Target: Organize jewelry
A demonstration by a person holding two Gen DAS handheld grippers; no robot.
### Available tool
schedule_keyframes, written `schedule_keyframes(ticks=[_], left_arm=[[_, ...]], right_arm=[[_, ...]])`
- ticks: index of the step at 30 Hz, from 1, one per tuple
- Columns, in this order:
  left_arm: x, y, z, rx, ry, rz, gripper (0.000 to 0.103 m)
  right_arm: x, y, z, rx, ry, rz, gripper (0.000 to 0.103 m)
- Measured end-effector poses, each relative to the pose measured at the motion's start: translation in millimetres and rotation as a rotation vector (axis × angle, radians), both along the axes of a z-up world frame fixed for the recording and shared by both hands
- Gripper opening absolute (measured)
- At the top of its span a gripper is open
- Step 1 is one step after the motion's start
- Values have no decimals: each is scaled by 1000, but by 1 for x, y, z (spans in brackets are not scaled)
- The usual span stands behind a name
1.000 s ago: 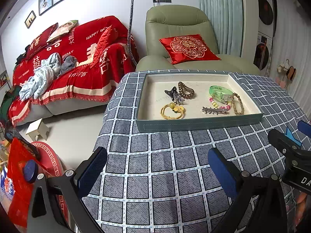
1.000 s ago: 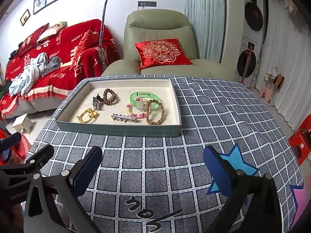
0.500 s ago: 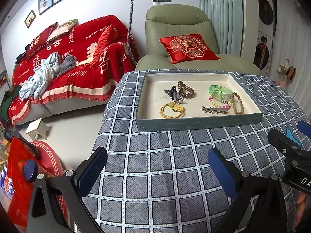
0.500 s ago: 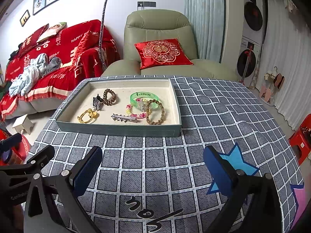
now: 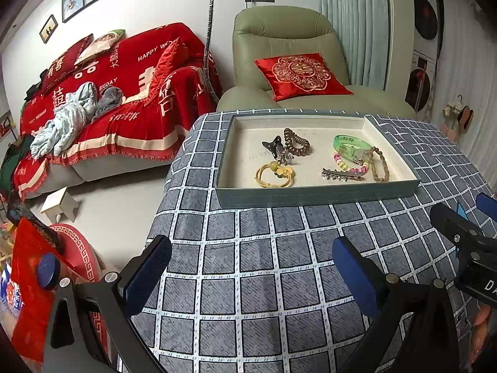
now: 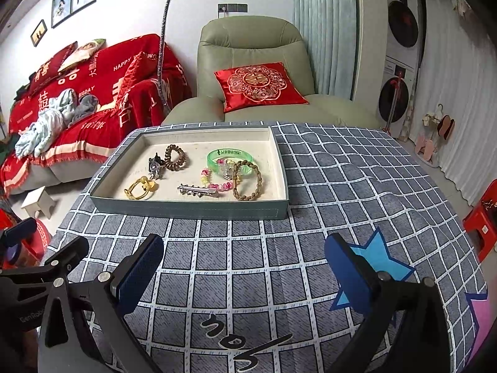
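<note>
On the grey checked tablecloth (image 6: 326,186): a shallow grey-green rectangular tray (image 6: 189,209) with a cream lining, holding all the jewellery; both grippers empty and well short of it

Left gripper (image 5: 251,267) and right gripper (image 6: 243,267) hover over the cloth with blue-padded fingers spread wide, nothing between them. Tray's left half: brown spiral hair tie (image 6: 175,157) touching a dark claw clip (image 6: 155,166), with a yellow beaded hair band (image 6: 139,188) nearer the front wall. Right half: translucent green bangle (image 6: 230,157), pink-and-yellow bead bracelet (image 6: 214,181) and braided brown cord bracelet (image 6: 248,180) overlapping in one cluster; a silver toothed hair clip (image 6: 197,190) lies flat just in front of the beads. A pale green armchair (image 6: 254,59) with a red embroidered cushion (image 6: 259,85) stands behind the table
</note>
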State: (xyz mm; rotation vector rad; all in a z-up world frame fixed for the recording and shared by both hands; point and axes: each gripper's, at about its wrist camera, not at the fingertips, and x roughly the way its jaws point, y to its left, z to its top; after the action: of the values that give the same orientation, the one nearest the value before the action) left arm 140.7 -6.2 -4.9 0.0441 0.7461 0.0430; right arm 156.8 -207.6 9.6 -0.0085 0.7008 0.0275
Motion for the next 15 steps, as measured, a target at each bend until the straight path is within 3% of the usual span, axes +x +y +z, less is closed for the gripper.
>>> schedule_keyframes(ticks=[15], left_arm=[[-1,1,-1,-2,9,6,103]], right_arm=[[0,1,2,14,-5,3,103]])
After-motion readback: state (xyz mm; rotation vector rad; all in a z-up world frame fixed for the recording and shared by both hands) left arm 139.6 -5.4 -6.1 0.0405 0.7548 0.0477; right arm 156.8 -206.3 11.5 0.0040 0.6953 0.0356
